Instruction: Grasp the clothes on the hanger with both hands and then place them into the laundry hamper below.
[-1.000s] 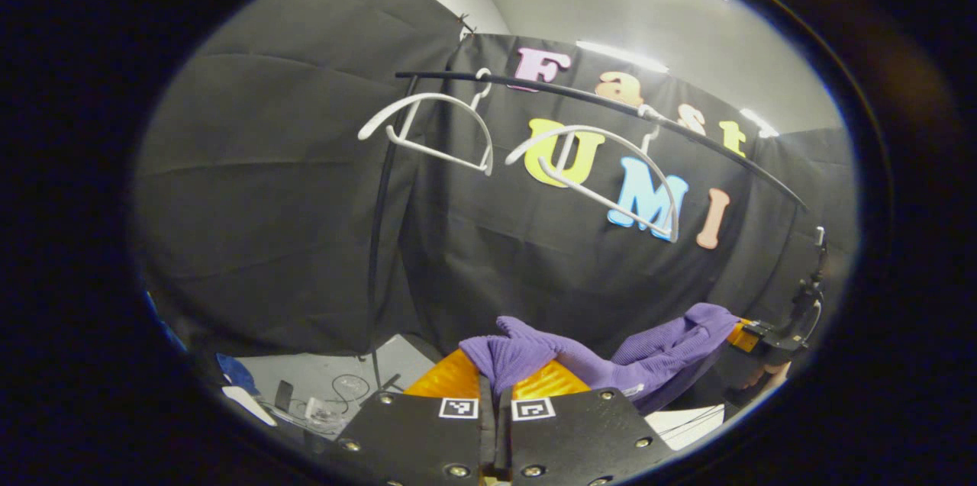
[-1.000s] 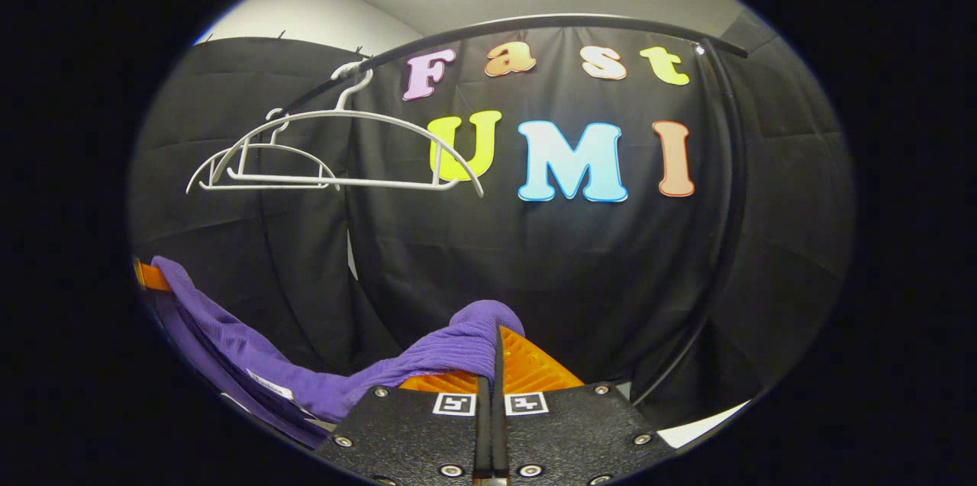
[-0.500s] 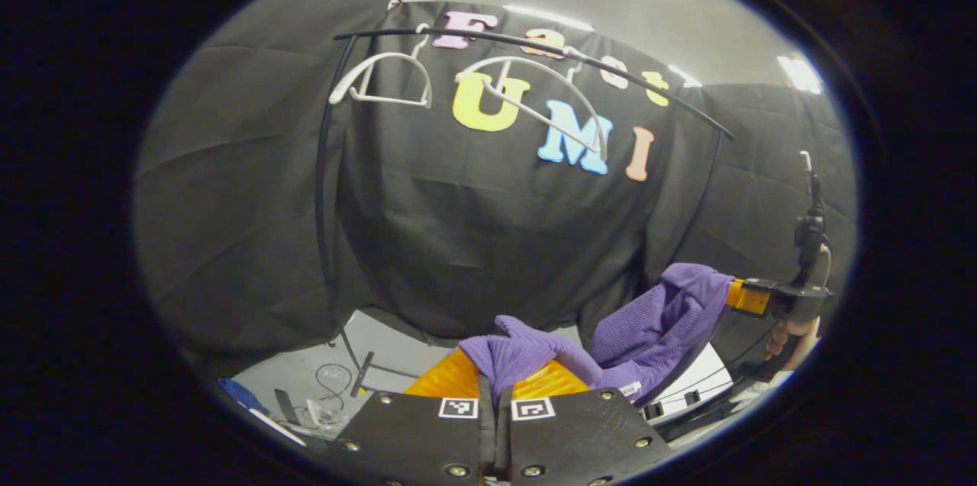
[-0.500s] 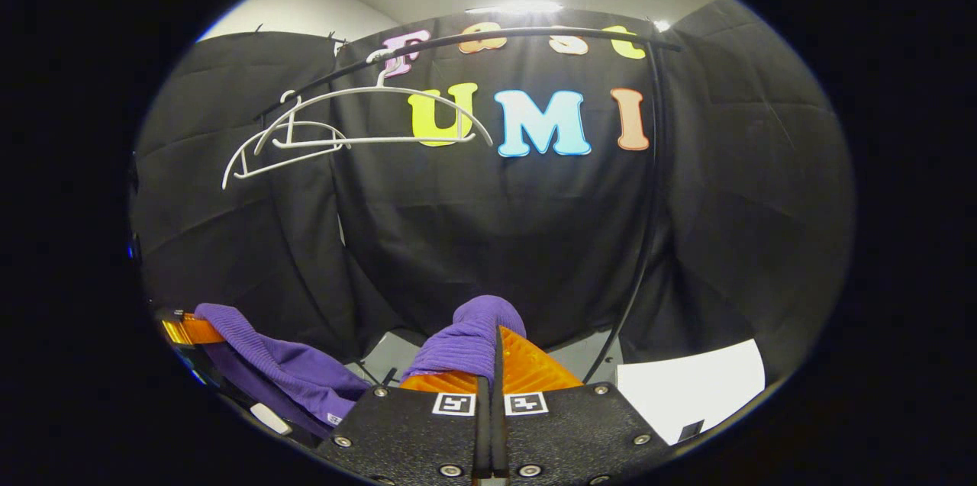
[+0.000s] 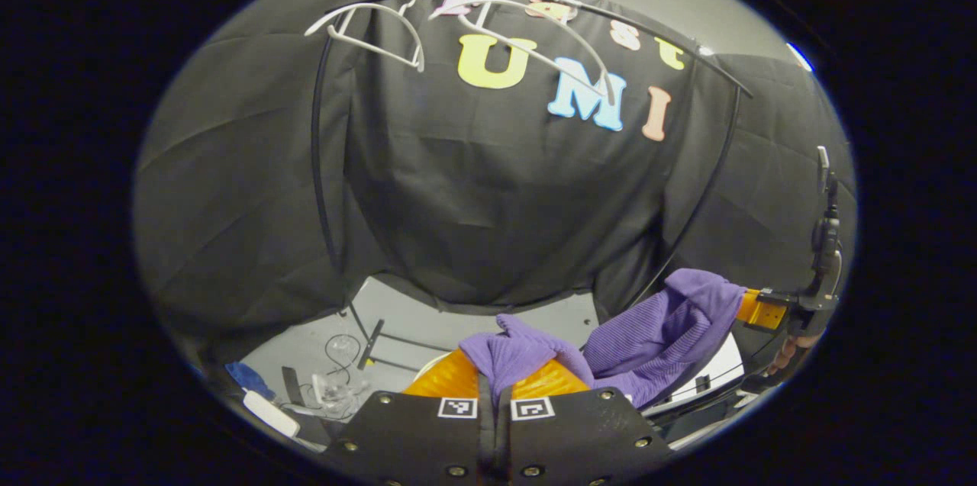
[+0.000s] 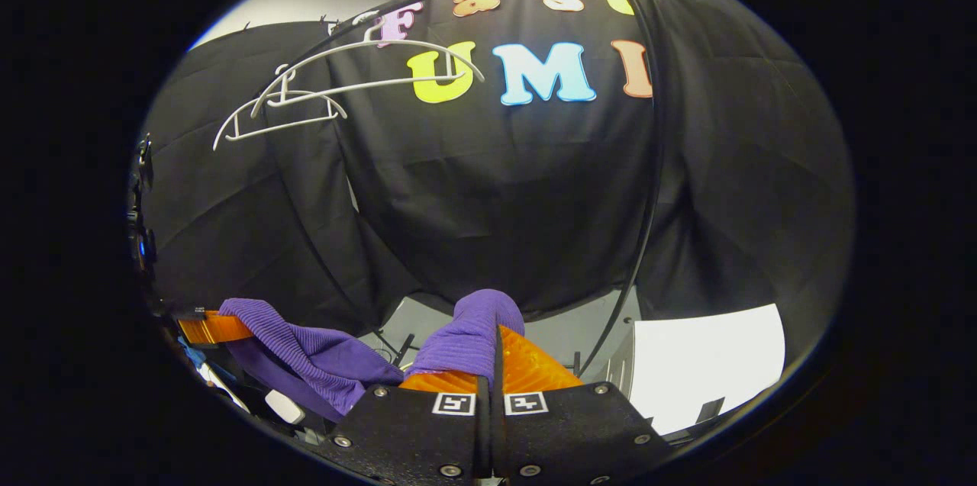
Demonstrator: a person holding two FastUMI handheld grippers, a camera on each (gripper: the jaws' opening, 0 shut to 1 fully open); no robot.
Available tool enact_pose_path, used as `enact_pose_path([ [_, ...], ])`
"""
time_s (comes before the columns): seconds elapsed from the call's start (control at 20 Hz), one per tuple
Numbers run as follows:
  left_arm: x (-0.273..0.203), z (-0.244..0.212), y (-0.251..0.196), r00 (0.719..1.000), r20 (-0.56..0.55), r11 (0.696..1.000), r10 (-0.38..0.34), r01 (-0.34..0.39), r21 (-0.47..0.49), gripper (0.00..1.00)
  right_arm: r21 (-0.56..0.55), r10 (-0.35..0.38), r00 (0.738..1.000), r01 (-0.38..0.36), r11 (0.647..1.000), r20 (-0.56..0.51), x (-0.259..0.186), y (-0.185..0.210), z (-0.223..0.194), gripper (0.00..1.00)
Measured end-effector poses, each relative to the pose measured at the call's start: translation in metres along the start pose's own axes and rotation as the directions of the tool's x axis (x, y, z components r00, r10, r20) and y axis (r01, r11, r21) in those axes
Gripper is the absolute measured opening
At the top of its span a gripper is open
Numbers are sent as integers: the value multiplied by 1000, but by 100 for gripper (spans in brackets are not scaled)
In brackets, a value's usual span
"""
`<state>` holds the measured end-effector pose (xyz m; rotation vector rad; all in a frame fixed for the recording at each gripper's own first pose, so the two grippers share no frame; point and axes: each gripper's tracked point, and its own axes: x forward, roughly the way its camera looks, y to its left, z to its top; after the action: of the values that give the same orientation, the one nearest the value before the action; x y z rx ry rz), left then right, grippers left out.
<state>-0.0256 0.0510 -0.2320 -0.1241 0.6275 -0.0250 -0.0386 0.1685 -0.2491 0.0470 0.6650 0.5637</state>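
Currently I hold the purple ribbed knit garment (image 5: 649,333) clenched in left tool (image 5: 494,383) and right tool (image 6: 492,364), off the white hangers (image 6: 343,82); next: lower into hamper.

Both views look from low toward the rail (image 5: 534,1), sharing hangers (image 6: 305,89).

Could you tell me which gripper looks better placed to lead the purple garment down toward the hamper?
Neither clearly. The left gripper and the right gripper are each clamped on an end of the purple garment, which sags between them below the bare hangers. I would lower both together.
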Motion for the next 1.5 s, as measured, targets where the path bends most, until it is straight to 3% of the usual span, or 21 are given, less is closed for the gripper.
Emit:
enact_pose_path([
  [0.15, 12, -14, 4, 998, -37, 999, 42, -42, -13, 1, 24, 20, 999, -20, 1000, -37, 17, -6, -18, 0],
  [0.25, 21, -29, 1, 997, -66, 999, 46, -44, 27, 1, 39, 22, 996, -19, 999, -81, 30, -6, -33, 0],
  [0.45, 57, -59, -8, 989, -146, 997, -8, 20, 75, 1, 51, -6, 977, 18, 999, -215, 50, 1, -71, 0],
  [0.75, 111, -104, -13, 964, -244, 985, -100, 132, 115, 1, 43, -75, 956, 90, 995, -282, 89, 13, -101, 0],
  [1.15, 158, -154, 5, 929, -343, 972, -137, 192, 132, 1, 130, -165, 890, 241, 962, -425, 100, 0, -158, 0],
  [1.5, 163, -159, 1, 918, -366, 963, -153, 222, 153, 1, 151, -172, 875, 266, 952, -452, 96, 7, -169, 1],
])
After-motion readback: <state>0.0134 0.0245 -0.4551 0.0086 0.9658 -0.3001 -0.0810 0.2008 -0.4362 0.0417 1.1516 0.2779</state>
